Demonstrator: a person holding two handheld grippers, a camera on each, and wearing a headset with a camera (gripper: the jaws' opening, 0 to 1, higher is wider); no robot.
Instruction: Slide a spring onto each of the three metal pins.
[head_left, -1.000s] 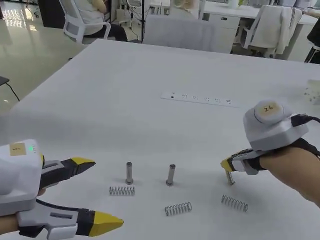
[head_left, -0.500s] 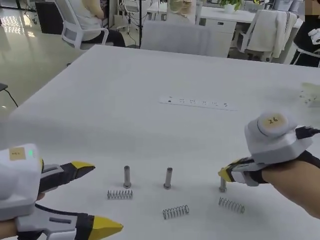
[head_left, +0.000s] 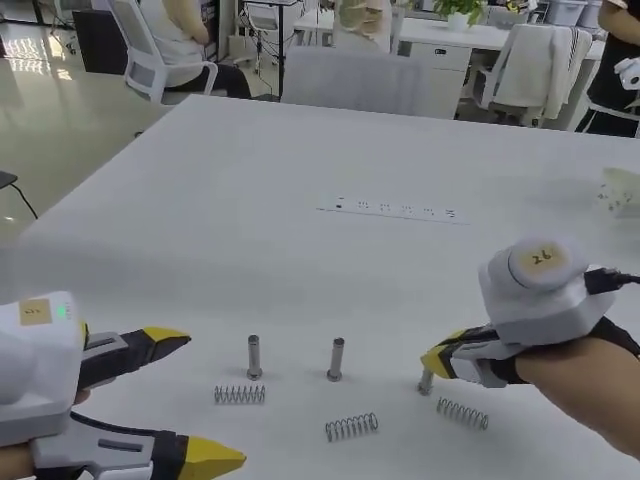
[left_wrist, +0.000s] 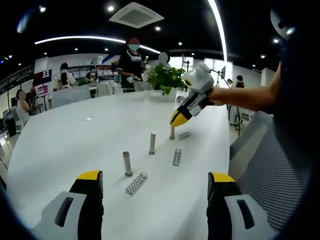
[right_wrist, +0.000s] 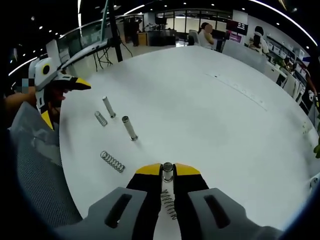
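**A:** On the white counter (head_left: 300, 180), where do the pins stand?

**B:** In a row near the front edge. The left pin (head_left: 254, 357) and the middle pin (head_left: 336, 359) stand upright and bare, clear of both grippers. The rightmost pin (head_left: 427, 381) is at the tip of the right gripper (head_left: 434, 365).

**A:** Is that one held?

**B:** Yes. In the right gripper view the jaws are closed on it, one yellow tip on each side of its head. In the head view its lower end is down at the counter.

**A:** And the springs?

**B:** All three lie on their sides, none on a pin. The left spring (head_left: 240, 395) is just in front of the left pin. The middle spring (head_left: 352, 427) is in front of the middle pin, slightly to the right. The right spring (head_left: 463, 413) lies just beside the rightmost pin. In the right gripper view it shows below the clamped tips, in the gap between the jaw bodies.

**A:** What about the left gripper (head_left: 192, 400)?

**B:** It is at the near left with its jaws wide apart and nothing between them. In its own view the left pin and left spring lie ahead, between the two tips but apart from both.

**A:** Anything else on the counter?

**B:** A white power strip (head_left: 393, 209), well behind the row.
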